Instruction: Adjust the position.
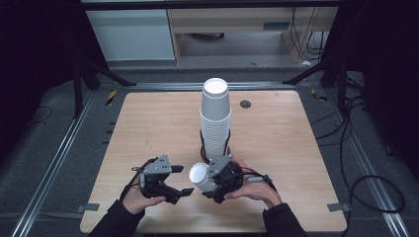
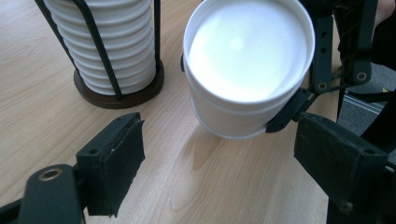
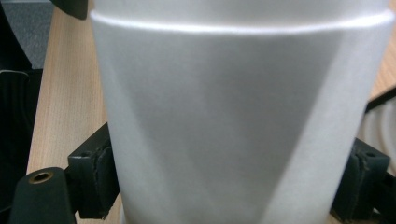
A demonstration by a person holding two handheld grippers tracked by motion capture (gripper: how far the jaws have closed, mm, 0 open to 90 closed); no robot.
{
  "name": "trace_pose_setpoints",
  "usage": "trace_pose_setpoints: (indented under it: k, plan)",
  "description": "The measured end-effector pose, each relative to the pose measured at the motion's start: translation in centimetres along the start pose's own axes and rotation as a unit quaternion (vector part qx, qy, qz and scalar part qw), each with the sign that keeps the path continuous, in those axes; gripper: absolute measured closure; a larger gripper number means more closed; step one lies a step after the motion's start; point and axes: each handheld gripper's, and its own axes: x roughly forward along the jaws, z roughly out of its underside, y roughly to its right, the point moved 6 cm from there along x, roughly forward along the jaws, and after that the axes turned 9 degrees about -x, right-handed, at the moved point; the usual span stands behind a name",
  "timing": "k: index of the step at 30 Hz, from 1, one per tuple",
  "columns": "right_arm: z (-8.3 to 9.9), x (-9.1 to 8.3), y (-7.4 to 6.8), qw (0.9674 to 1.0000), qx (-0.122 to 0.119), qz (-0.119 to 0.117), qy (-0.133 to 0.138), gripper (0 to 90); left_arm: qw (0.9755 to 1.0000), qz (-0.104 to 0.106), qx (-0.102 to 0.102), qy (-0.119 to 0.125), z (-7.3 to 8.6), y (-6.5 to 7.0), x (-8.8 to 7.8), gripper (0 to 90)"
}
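Near the front edge of the table (image 1: 276, 148), just right of centre, the right gripper (image 1: 213, 183) holds a single white paper cup (image 1: 201, 177) tipped on its side, mouth toward the left gripper (image 1: 174, 189). In the right gripper view its fingers (image 3: 95, 179) are clamped on the cup's wall below the rolled rim, one pad on each side. The left gripper's fingers (image 2: 112, 172) stand wide apart with nothing between them, the cup's open mouth (image 2: 247, 49) just ahead. Behind, a tall stack of paper cups (image 1: 215, 118) sits upside down in a black wire holder on a round dark base (image 2: 119, 95). A cup like this is probably very light and thin-walled, so it should dent or go oval under a hard squeeze; the smooth wall may also slip. The stiffest places to grip are likely the rolled rim and the bottom ring, taken gently across the width.
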Motion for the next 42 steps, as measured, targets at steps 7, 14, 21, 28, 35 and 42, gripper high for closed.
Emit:
trace_pose_setpoints:
  k: [7,14,21,28,35,42]
  plan:
    - [-0.8,1.3,-0.4,0.9997,-0.019,-0.012,-0.009,14.4,1.0000,0.005,-0.001,-0.006,0.1,0.1,0.4,15.0]
    - [-1.6,2.3,-0.9,0.9993,-0.028,-0.021,-0.014,14.4,0.9998,0.008,0.001,-0.015,0.3,0.3,0.7,14.8]
    - [-2.5,3.1,-1.2,0.9986,-0.042,-0.026,-0.018,14.4,0.9996,0.007,0.005,-0.026,0.6,0.2,0.9,16.8]
    - [-2.9,3.3,-1.3,0.9985,-0.043,-0.028,-0.020,14.4,0.9994,0.009,0.000,-0.032,0.7,0.3,1.0,20.1]
    - [-2.9,3.4,-1.3,0.9986,-0.040,-0.030,-0.016,13.6,0.9995,0.009,-0.001,-0.029,0.6,0.3,0.9,20.7]
    - [-2.9,3.3,-1.2,0.9990,-0.035,-0.026,-0.013,10.5,0.9993,0.009,0.000,-0.035,0.7,0.2,0.8,21.6]
